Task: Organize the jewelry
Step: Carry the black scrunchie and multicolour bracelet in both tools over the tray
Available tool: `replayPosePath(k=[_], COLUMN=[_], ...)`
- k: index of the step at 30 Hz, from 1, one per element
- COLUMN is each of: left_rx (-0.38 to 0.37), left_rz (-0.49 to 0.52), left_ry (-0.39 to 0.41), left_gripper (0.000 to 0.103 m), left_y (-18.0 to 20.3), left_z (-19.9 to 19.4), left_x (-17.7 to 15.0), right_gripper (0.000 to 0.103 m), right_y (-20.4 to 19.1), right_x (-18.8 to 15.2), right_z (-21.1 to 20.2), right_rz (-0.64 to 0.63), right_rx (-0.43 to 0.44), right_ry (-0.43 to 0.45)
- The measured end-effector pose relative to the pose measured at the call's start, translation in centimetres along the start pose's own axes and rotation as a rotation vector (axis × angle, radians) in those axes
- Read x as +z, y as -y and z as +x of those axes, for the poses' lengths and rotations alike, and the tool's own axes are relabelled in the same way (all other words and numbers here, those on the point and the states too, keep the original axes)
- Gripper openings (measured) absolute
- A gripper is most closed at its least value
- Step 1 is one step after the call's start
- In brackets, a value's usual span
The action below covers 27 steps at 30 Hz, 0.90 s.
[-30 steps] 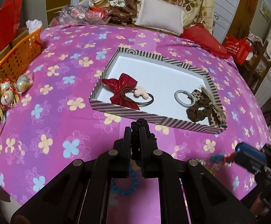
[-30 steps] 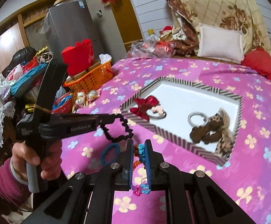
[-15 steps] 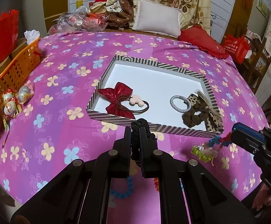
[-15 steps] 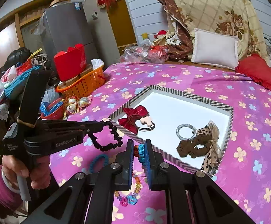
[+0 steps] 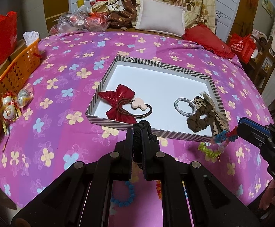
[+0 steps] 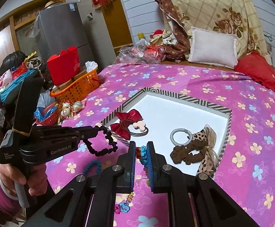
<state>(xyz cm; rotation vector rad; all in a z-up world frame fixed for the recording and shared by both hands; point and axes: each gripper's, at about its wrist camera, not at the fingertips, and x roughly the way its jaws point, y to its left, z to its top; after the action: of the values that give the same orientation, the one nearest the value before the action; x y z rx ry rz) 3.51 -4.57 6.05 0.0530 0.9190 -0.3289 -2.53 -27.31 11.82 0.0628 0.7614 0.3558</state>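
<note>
My left gripper (image 5: 137,132) is shut on a black scrunchie (image 5: 143,126), held above the bed just short of the near rim of the striped tray (image 5: 162,63). In the right wrist view the same left gripper (image 6: 97,127) shows the black scrunchie (image 6: 101,145) dangling in a loop. My right gripper (image 6: 141,147) is shut on a multicoloured beaded bracelet (image 6: 142,152); from the left wrist view that bracelet (image 5: 222,136) hangs by the tray's near right corner. Inside the tray lie a red bow tie (image 5: 118,102), a silver ring tie (image 5: 184,106) and a leopard scrunchie (image 5: 203,117).
A blue bead bracelet (image 5: 126,194) and small coloured charms (image 6: 122,207) lie on the purple flowered bedspread (image 5: 61,94) under the grippers. An orange basket (image 5: 18,70), wrapped eggs (image 5: 14,104) and a red bowl sit at the left edge. Pillows are piled at the far side.
Both grippers have lifted and drawn toward the tray with their items still held. The bracelet in the right gripper now hangs beside the tray's near right corner.
</note>
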Motion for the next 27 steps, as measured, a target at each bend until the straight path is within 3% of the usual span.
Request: replayPosePath(k=[15,27], left_rx=[0.02,0.046], left_rz=[0.024,0.024], left_ry=[0.014,-0.007], left_gripper=[0.007,0.007], left_y=[1.2,1.5], left_z=[1.2,4.4], left_x=[2.8,5.1], right_gripper=[0.011,0.011], right_y=[1.3,2.7], right_x=[2.6,3.9], right_z=[1.5,4.5], right_rz=[-0.005,0.013], right_rx=[-0.027,-0.041], right_ry=[0.005,-0.023])
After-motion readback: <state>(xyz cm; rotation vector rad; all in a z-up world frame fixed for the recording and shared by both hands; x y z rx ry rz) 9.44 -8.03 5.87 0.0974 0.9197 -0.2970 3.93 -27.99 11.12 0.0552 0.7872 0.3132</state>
